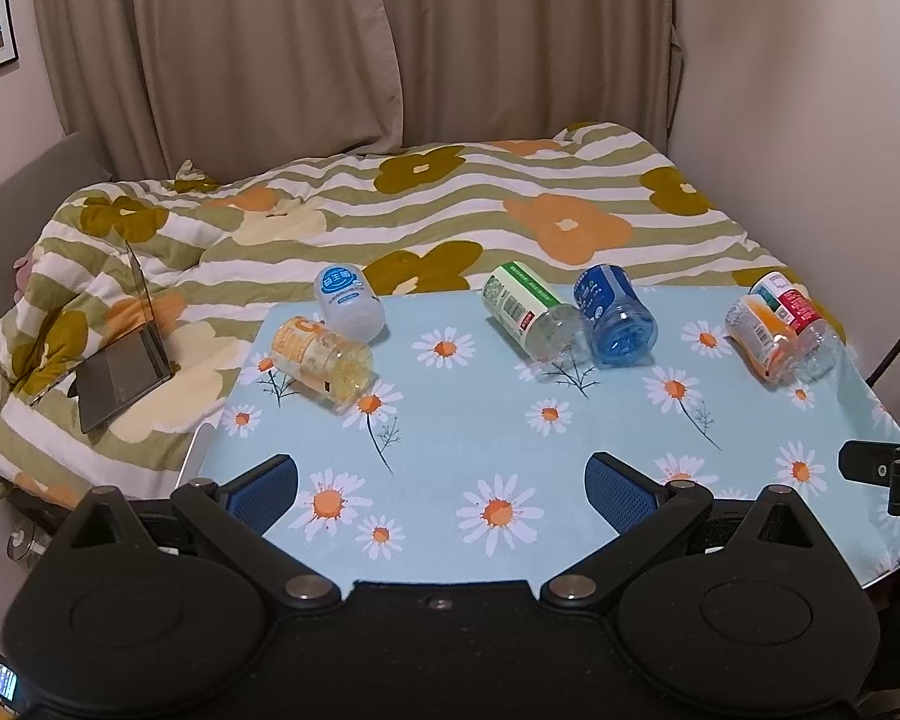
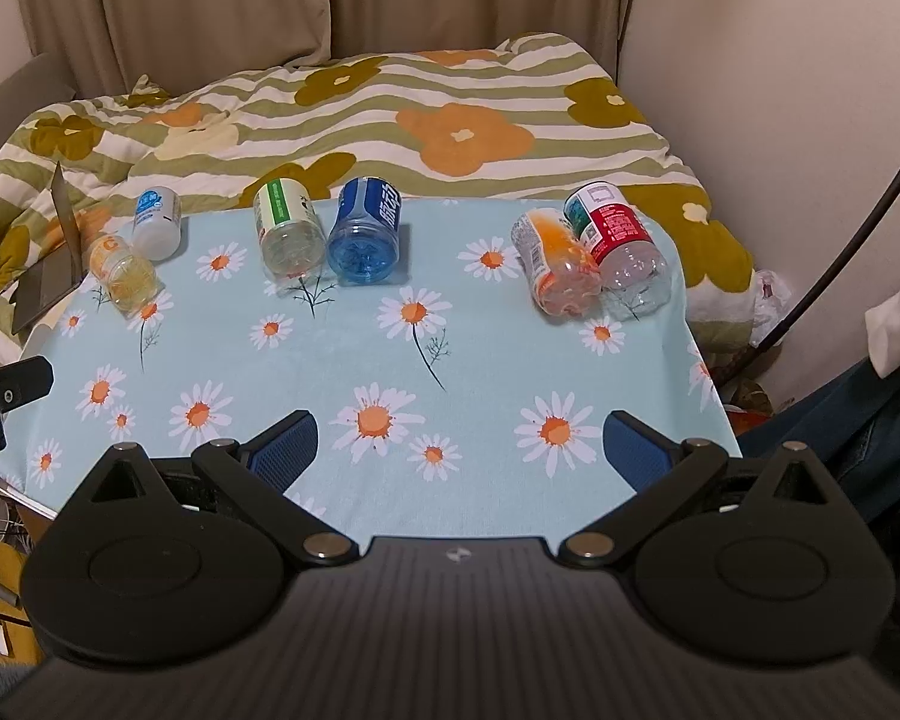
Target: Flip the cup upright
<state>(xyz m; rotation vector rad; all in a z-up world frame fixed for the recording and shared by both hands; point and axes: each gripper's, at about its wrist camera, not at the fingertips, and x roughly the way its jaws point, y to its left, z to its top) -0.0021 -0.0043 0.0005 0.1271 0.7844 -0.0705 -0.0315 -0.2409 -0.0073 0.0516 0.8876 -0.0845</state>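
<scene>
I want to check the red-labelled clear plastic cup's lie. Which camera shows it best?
The right wrist view: the red-labelled clear plastic cup lies on its side, whole and large, touching the orange cup. In the left wrist view it sits small at the table's far right, partly behind the orange one.

My left claw [image 1: 441, 483] camera looks from the near edge of the table [image 1: 480, 438] toward the bed [image 1: 450, 210], as does my right claw [image 2: 459, 444] camera, set further right. Both share the table and bed.
</scene>
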